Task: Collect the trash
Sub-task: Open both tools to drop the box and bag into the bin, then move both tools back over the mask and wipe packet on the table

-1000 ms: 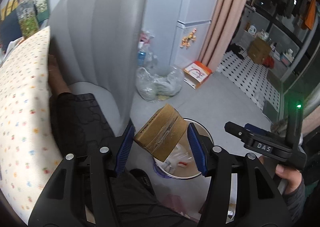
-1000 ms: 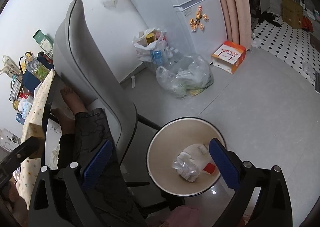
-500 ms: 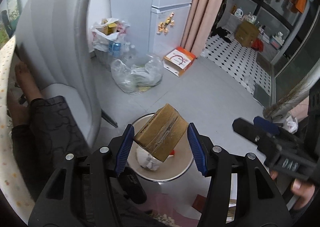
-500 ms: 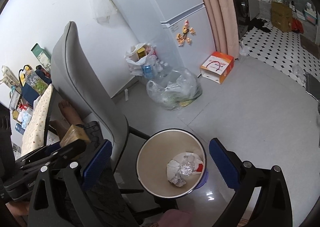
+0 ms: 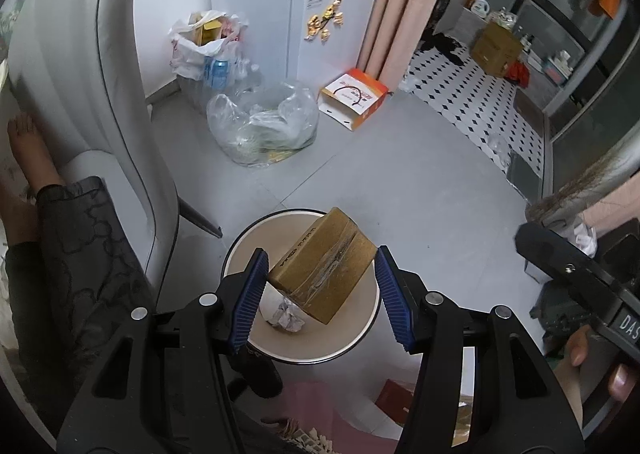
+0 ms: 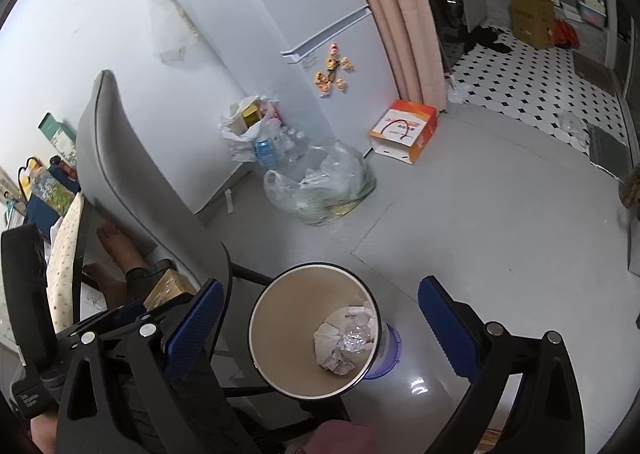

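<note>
Left wrist view: a grey tiled floor (image 5: 420,182) runs back to a white refrigerator (image 5: 332,14) and a pink curtain (image 5: 404,2), beyond which lies black-and-white patterned tiling. On the floor stand a clear plastic bag (image 5: 264,126) of refuse, a white bag (image 5: 200,50) of bottles and cartons against the wall, and an orange-and-white carton (image 5: 354,98). A grey chair back (image 5: 92,66) fills the left side, with a person's bare foot and dark patterned trouser leg beside it. The left gripper (image 5: 320,286) is clamped on a taped brown cardboard box (image 5: 324,270), tilted, its blue pads pressing the box's two sides. The box hangs directly over the open mouth of a round, cream-lined waste bin (image 5: 360,338), in which crumpled paper (image 5: 286,314) lies. At the right edge a hand grips the black body of the other tool.

Right wrist view: the same floor, refrigerator, curtain, bags and carton appear from farther right. The right gripper (image 6: 316,326) has its blue pads spread wide apart with nothing between them; the bin (image 6: 276,322) shows in the gap below, holding crumpled paper and clear wrapping. At lower left the cardboard box (image 6: 168,288) is partly visible in the left tool.
</note>
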A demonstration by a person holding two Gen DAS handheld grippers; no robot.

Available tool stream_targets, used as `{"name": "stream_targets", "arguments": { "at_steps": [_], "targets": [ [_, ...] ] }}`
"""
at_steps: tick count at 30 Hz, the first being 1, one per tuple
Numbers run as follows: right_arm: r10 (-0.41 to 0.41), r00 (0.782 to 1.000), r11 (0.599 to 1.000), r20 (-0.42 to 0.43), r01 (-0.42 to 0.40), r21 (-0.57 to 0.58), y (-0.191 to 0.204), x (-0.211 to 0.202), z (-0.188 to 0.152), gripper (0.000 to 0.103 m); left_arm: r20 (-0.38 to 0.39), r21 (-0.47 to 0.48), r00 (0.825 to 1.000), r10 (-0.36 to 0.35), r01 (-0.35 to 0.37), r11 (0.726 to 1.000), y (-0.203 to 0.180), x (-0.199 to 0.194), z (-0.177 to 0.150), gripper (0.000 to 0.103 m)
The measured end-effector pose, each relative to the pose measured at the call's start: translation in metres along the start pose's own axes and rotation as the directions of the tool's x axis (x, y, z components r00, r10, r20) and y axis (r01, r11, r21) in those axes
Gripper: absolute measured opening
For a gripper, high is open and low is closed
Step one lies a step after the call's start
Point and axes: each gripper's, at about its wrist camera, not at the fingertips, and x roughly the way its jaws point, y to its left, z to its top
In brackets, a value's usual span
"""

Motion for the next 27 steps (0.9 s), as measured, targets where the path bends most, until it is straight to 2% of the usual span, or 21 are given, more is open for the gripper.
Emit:
{"name": "stream_targets", "arguments": {
  "at_steps": [3, 5, 7, 14, 27],
  "targets": [
    [-0.003, 1.0, 1.0, 0.003, 0.003, -0.004, -0.003, -0.001, 0.002, 0.095, -0.003, -0.021, 1.0, -0.027, 0.027, 0.999, 0.0, 0.002, 0.002, 0.062],
    [-0.013, 1.0, 1.0, 0.006, 0.013, -0.002, -0.005, -0.002, 0.003, 0.095, 0.006, -0.013, 0.999, -0.035, 0.035, 0.999, 0.0, 0.0, 0.002, 0.079],
    [-0.016, 1.0, 1.0, 0.01, 0.016, 0.006, -0.007, -0.005, 0.004, 0.095, 0.023, -0.001, 0.999, -0.024, 0.024, 1.0, 0.0, -0.005, 0.002, 0.086],
    [-0.008, 1.0, 1.0, 0.022, 0.008, -0.017, 0.007, -0.013, 0.006, 0.095, 0.055, -0.034, 0.998, -0.028, 0.03, 0.999, 0.021, -0.031, 0.003, 0.089],
    [0.033, 0.999, 0.986, 0.035, -0.027, -0.163, 0.08, -0.033, 0.001, 0.095, 0.179, -0.115, 0.984, 0.001, 0.02, 0.993, 0.081, -0.114, -0.014, 0.097]
  ]
}}
